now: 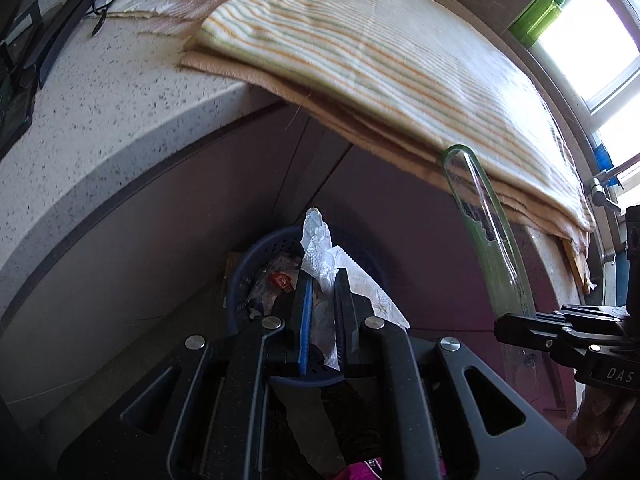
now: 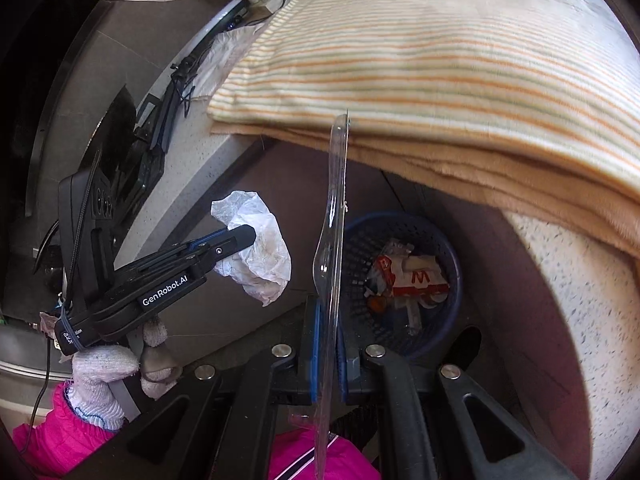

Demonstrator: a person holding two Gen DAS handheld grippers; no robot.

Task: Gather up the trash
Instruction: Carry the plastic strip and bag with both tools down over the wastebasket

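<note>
My left gripper [image 1: 324,280] is shut on a crumpled white paper napkin [image 1: 330,254] and points down over a blue mesh trash basket [image 1: 240,280] on the floor. The right wrist view shows this gripper [image 2: 244,236] and the napkin [image 2: 260,260] left of the basket [image 2: 404,217]. My right gripper [image 2: 330,312] is shut on a clear plastic piece [image 2: 334,220], seen edge-on, just left of the basket's rim. Inside the basket lies a red-and-white wrapper [image 2: 416,276]. In the left wrist view the right gripper [image 1: 504,326] holds the clear plastic [image 1: 480,220] upright.
A speckled counter [image 1: 100,92] overhangs the basket, with a striped towel [image 1: 360,48] draped over its edge. A dark cabinet front [image 1: 400,208] stands behind the basket. A green bottle [image 1: 540,16] sits by the window. A gloved hand [image 2: 104,368] with a pink sleeve holds the left gripper.
</note>
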